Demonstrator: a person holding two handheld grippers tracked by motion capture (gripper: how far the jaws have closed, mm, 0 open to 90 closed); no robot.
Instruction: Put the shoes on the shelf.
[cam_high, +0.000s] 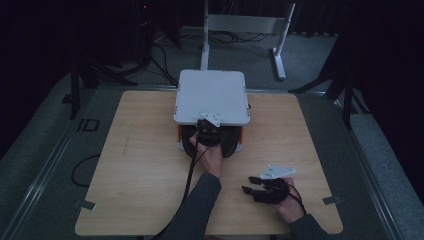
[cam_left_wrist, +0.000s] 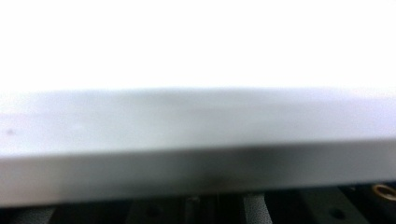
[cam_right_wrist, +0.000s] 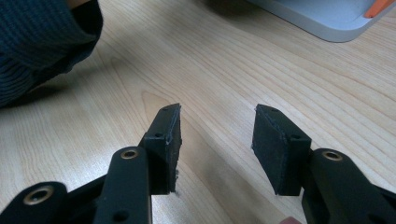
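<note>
The white lid (cam_high: 212, 96) at the far middle of the table (cam_high: 140, 165) looks hard, flat and smooth, so the left gripper (cam_high: 207, 126) pinches its near edge, while the right gripper (cam_high: 248, 184) rests spread apart

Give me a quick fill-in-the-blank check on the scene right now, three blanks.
The left gripper is at the front edge of the ____ lid.
The right gripper has its jaws ____ with nothing between them.
The right gripper rests over the bare ____ table.

Missing words: white; open; wooden
</note>
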